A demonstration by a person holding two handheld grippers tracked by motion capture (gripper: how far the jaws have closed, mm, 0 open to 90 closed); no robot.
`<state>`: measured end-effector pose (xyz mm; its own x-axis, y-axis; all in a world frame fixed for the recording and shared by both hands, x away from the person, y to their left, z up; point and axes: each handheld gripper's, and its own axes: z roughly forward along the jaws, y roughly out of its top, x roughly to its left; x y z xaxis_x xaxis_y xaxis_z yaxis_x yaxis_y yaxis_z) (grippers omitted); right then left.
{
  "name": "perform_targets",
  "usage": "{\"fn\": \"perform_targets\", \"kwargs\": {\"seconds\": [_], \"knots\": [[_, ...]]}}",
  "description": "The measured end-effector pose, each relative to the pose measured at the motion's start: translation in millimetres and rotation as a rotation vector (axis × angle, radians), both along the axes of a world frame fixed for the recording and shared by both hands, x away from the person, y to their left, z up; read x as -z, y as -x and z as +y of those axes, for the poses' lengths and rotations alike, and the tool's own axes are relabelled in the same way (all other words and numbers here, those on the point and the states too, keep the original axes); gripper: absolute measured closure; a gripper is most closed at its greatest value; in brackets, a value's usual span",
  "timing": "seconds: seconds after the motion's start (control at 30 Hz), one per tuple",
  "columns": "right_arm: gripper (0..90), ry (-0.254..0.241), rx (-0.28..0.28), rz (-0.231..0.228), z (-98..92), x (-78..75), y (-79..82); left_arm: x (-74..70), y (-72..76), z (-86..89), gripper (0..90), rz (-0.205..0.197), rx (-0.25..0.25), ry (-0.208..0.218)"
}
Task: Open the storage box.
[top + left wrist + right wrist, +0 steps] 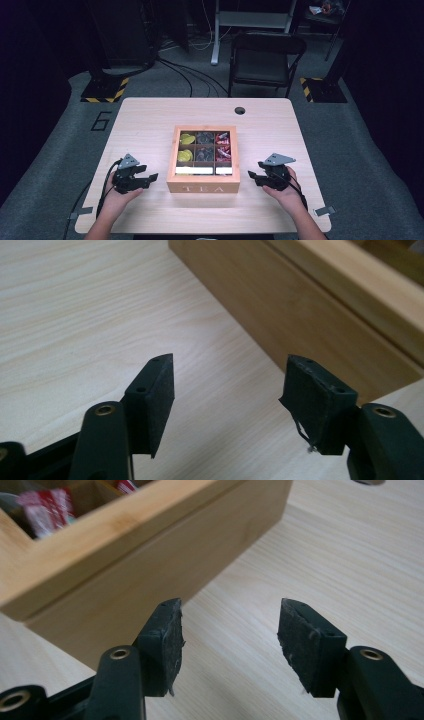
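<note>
A square light wooden box [203, 187] with the word TEA on its front sits in the middle of the pale wooden table [150, 120]. Its little compartments hold yellow, dark and red tea packets. The left black gripper [152, 177] is just beside the box at 9 o'clock, jaws partly spread, nothing between them. The right black gripper [250, 176] is just beside it at 3 o'clock, jaws also partly spread and empty. A black folding chair [265, 60] stands far off at 12 o'clock.
</note>
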<state>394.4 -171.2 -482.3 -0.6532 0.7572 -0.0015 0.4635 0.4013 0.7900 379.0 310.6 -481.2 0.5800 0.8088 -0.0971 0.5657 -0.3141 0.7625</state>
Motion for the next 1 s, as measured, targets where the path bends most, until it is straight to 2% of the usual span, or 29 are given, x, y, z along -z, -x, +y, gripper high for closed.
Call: {"fn": "perform_targets", "kwargs": {"seconds": [0.03, 0.2, 0.37, 0.4, 0.43, 0.7, 0.87, 1.0], "knots": [[42.4, 0.0, -0.011, -0.008, 0.6, -1.7, 0.2, -2.6, 0.9, -0.5, 38.5, -0.001, 0.009, 0.006], [44.1, -0.01, -0.03, -0.011, 3.0, -15.3, 4.2, -16.0, 5.6, -3.4, 41.5, -0.018, 0.05, -0.016], [45.3, -0.011, -0.069, -0.019, 3.7, -24.5, 10.8, -22.6, 13.1, -7.2, 42.2, -0.035, 0.074, 0.002], [45.1, -0.019, -0.069, -0.019, 4.4, -25.5, 12.7, -24.0, 14.3, -7.5, 42.1, -0.027, 0.087, 0.004], [45.0, -0.027, -0.071, -0.007, 5.3, -26.6, 15.0, -24.2, 15.1, -8.3, 42.1, -0.031, 0.088, 0.004], [45.3, -0.036, -0.129, -0.018, 12.5, -30.5, 23.4, -26.9, 23.1, -17.5, 41.9, -0.024, 0.125, 0.011], [45.0, -0.056, -0.133, -0.012, 16.6, -31.6, 26.3, -27.2, 26.6, -21.9, 41.9, -0.026, 0.15, 0.02], [44.0, -0.057, -0.142, -0.024, 17.2, -32.3, 27.3, -25.9, 28.7, -25.2, 41.9, -0.021, 0.163, 0.031]]}}
